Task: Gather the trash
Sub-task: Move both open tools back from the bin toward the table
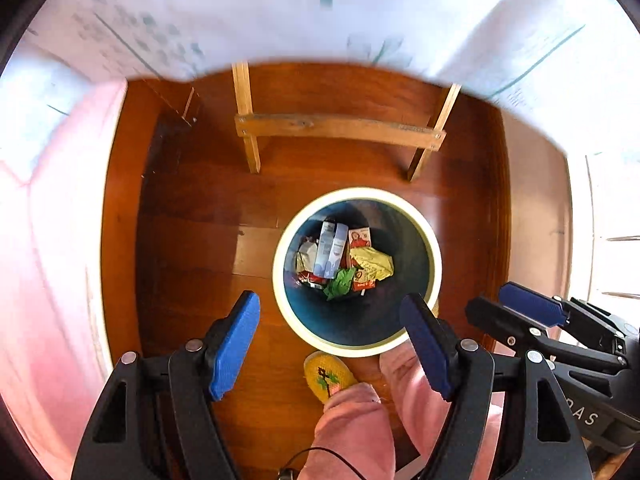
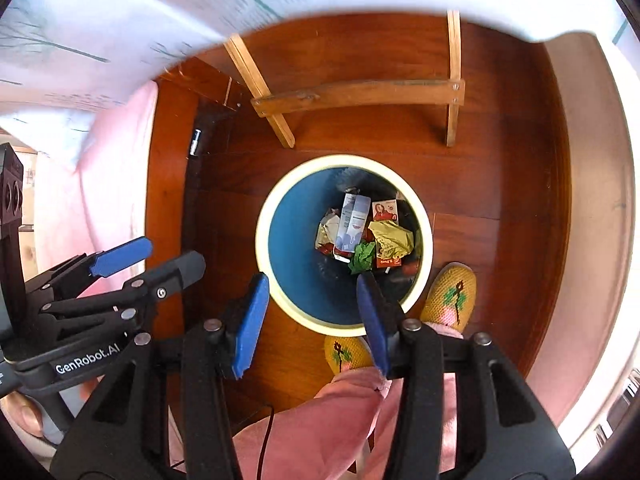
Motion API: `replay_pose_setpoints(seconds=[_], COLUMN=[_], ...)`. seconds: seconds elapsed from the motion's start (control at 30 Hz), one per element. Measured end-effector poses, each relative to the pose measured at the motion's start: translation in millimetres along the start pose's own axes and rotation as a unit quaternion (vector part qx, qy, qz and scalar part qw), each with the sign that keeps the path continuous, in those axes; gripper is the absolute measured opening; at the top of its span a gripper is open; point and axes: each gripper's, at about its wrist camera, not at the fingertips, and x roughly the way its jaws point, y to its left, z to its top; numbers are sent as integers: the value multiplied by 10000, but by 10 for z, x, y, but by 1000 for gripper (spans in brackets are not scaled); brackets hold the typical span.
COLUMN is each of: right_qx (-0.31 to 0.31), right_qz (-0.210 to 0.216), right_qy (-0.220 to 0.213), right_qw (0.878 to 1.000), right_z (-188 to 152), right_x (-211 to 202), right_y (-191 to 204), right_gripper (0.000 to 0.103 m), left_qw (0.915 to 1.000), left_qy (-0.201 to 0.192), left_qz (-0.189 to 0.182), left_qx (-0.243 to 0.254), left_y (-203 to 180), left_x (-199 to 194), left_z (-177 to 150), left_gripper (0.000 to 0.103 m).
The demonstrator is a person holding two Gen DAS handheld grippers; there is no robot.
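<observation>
**Both grippers empty above the bin**

While both tools point down at the reddish-brown wooden floor (image 1: 192,248), the round waste bin with a cream rim and dark blue inside (image 1: 434,264) stands upright on it, just in front of the person's yellow knitted slippers (image 2: 450,296) and pink trouser legs (image 1: 352,432). Bare floor lies open to the left of the bin and beyond it, up to a light wooden frame of two legs and a crossbar (image 1: 340,126). A white printed cloth (image 1: 280,12) hangs over the surface edge above that frame, and pink fabric (image 1: 48,240) closes the far left side.

Trash sits at the bottom of the bin: a pale blue and white carton (image 1: 330,250), a small red and white box (image 1: 360,237), a crumpled yellow wrapper (image 1: 372,262), a crumpled green scrap (image 1: 340,283), and silvery foil (image 1: 307,254). Smaller red pieces beneath cannot be told apart.

The left hand-held gripper (image 1: 334,340) has its blue pads spread wide with nothing between them. The right hand-held gripper (image 2: 314,316) is partly spread, also empty, its pads over the bin's near rim. The two tools are side by side, apart.
</observation>
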Motion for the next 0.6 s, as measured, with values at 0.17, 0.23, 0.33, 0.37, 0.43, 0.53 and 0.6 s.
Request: replay_pose_setpoints(seconds=[0.17,0.23,0.33,0.37,0.43,0.53,0.6], right_qx=[-22,-46,-28,-1,89,222,273], right_qz=[-61,-194,-380,-428,-457,-516,-499], right_qy=[-73,-60,-173,-237,-384,-688,-973], right_qw=[10000,9998,9991,9988,9982,9960,9936], right_z=[-20,-23,-14,-7,-1,34,65], right_x=[-533,-793,-1259,-1434,-1781,-2311,-2674], right_y=[193,287,424,469,544,648,739], right_gripper=[43,43,43,43,43,43,43], left_qw=[9998,9994,9986,9982,9972,9939,9913], left_qy=[-164,-288,-501,-570,-744,-1060,-1234], left_qz=[40,-8,-112,-125,-109,9,35], left_qx=[-100,-172,-154,-116,33,310,451], left_y=[-9,4,-4,-18,-56,-136,-152], left_x=[-704,-1054,-1613,-1786,-2167,-2713,-3030], left_z=[-2,4,24,32,58,103,148], left_gripper=[75,75,75,75,75,75,75])
